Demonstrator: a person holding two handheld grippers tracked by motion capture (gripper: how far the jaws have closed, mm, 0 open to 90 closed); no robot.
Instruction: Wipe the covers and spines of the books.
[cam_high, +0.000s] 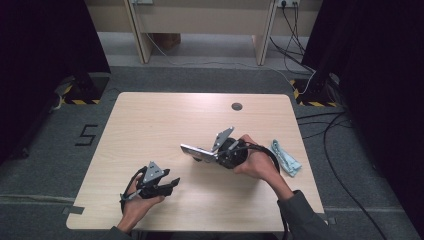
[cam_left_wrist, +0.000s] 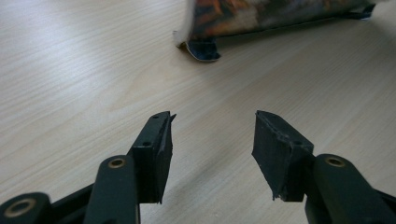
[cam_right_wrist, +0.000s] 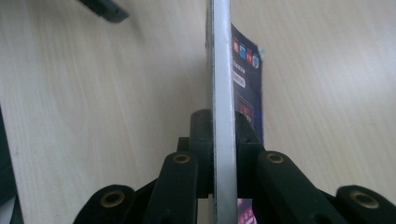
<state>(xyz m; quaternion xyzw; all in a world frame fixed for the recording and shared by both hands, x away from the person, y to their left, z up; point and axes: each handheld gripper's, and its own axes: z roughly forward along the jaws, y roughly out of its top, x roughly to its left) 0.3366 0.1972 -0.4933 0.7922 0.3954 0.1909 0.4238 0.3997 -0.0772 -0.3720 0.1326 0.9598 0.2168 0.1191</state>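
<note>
Nearest me, my left gripper (cam_high: 172, 183) rests on the counter (cam_high: 150, 125), jaws spread around nothing. Farther out, my right gripper (cam_high: 212, 156) pinches a thin silver-edged packet (cam_high: 192, 150) with colourful print, held above the counter's middle.

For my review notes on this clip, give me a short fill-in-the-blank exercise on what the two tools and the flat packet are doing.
1. The right tool is shut on the thin edge of a flat ____.
2. The left tool has its jaws ____, with nothing between them.
3. A light blue cloth lies near the table's ____ edge in the high view.
4. The tabletop is made of light ____.

Missing words: packet; open; right; wood
</note>
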